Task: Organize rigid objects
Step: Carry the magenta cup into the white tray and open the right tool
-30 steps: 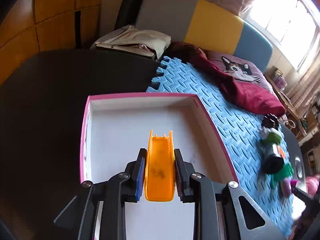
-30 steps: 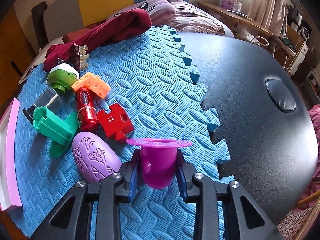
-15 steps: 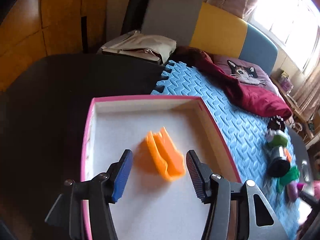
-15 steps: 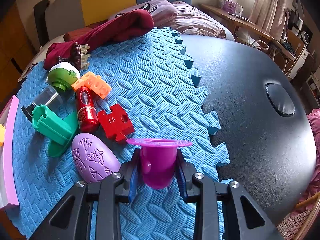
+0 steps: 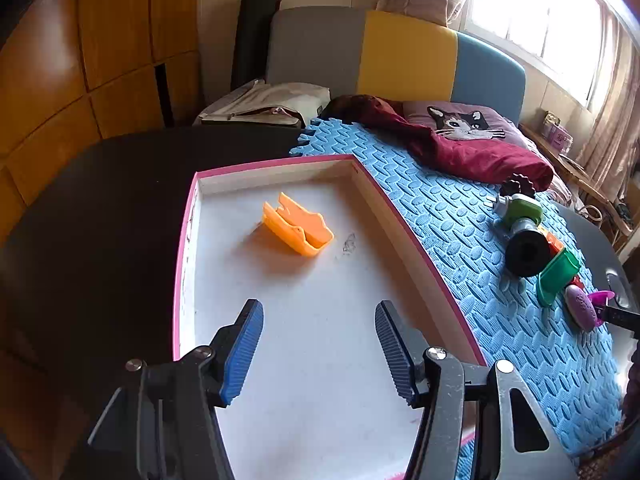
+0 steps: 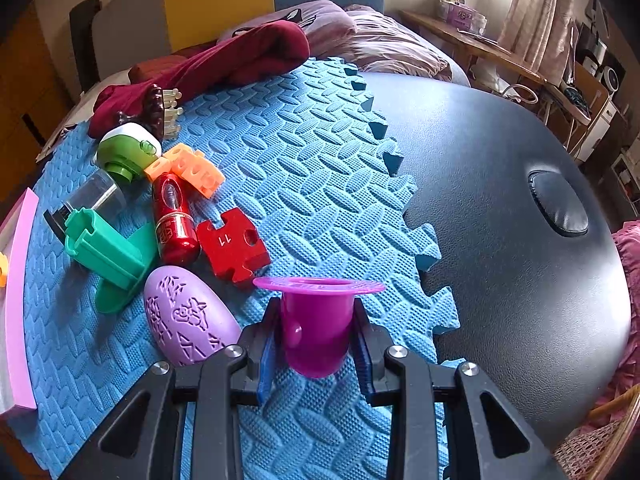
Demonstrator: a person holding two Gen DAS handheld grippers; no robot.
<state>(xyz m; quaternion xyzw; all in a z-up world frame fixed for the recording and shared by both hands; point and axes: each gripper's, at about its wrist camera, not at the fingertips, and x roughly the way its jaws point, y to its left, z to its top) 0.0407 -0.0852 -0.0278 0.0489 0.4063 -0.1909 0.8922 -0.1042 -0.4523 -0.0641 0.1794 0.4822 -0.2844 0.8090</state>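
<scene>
Orange toy piece [image 5: 298,229] lies in the pink-rimmed tray [image 5: 404,224], well ahead of the left gripper [image 5: 318,344], whose jaws have just been opening, nothing between them; right gripper [image 6: 314,346] clamps a purple cup [image 6: 316,320] over the blue mat [image 6: 320,184]

Wood-panelled cupboards [image 5: 80,60] line the left wall. A headboard [image 5: 392,56] in grey, yellow and blue backs the bed, where a cat-print pillow [image 5: 464,122] lies. Daylight pours through the curtained window [image 5: 532,12]; a cluttered wooden shelf [image 6: 480,46] runs beneath it.
</scene>
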